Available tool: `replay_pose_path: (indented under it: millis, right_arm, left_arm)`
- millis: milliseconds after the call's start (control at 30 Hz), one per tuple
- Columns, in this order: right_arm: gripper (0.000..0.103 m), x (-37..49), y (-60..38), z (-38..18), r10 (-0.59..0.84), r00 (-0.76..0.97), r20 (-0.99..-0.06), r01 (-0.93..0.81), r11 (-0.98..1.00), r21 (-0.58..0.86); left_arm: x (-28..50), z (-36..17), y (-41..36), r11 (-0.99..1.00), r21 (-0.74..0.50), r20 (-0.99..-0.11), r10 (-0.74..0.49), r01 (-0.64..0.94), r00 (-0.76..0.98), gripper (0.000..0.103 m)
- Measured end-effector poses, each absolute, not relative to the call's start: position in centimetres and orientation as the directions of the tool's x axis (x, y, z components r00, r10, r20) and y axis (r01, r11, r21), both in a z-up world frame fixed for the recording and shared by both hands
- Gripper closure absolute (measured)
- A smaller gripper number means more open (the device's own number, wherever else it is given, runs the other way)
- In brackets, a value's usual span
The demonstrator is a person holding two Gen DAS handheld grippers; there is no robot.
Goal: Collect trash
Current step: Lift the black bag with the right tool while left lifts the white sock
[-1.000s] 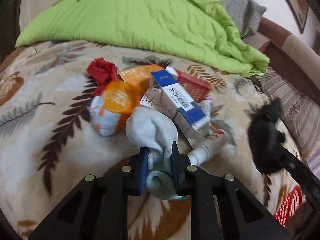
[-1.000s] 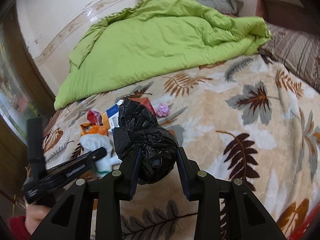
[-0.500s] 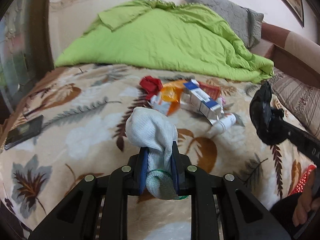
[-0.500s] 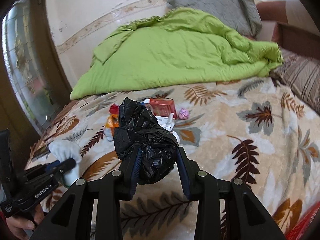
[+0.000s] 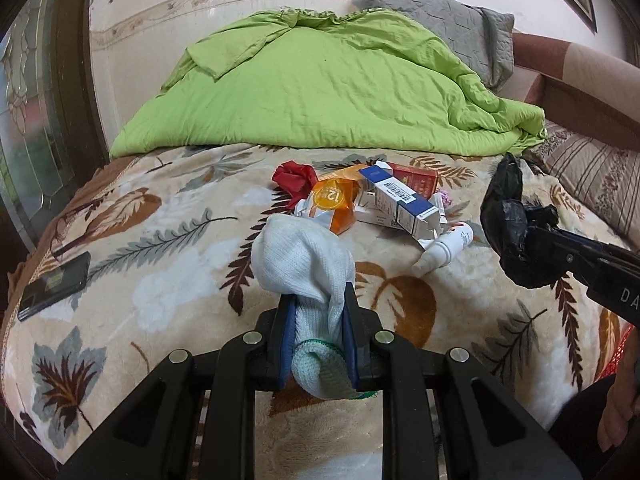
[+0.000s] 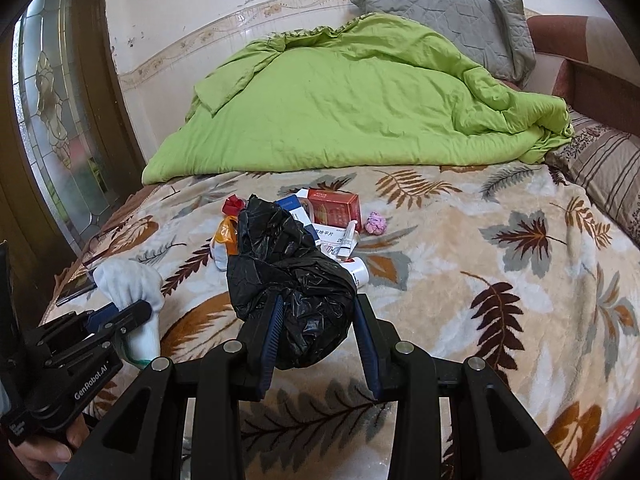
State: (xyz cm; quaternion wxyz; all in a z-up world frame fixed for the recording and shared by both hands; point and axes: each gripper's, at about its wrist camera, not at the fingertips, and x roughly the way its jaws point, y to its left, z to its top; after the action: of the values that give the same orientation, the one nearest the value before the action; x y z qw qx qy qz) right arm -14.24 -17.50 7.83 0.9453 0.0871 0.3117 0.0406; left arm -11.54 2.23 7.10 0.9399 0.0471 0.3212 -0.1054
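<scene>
Sock (image 5: pixel 304 264) pinched in left claw (image 5: pixel 318 322); bag (image 6: pixel 288 280) in right claw (image 6: pixel 318 332).

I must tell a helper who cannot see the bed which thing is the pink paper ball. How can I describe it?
Find the green quilt at the far side of the bed; in front of it a trash pile lies on the leaf-patterned blanket. The red box is at the back of the pile. The pink paper ball lies just right of it, alone, small and crumpled, the only pink thing.

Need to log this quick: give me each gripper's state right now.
Left gripper: shut on the white sock.
Right gripper: shut on the black plastic bag.
</scene>
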Motion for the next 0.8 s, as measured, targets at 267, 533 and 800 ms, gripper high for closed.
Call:
replay_pose_path:
  millis: [267,533,800]
  right_arm:
    - [0.064,-14.24,-17.25,7.76,0.13,0.801,-0.584,-0.022,0.982,0.189]
    - [0.064,-14.21,-17.25,7.77,0.13,0.801,-0.585,-0.022,0.982,0.188]
    - [0.064,-14.24,-17.26,7.81,0.13,0.801,-0.584,-0.022,0.982,0.188]
  left_arm:
    - [-11.55,7.01,2.26,0.973,0.022,-0.615,-0.167,0.228,0.771,0.083]
    - [-11.53,7.03,2.37,0.973,0.023,-0.614,-0.166,0.228,0.771,0.083]
    - [-11.56,7.06,2.41,0.974,0.023,-0.614,-0.166,0.228,0.772,0.083]
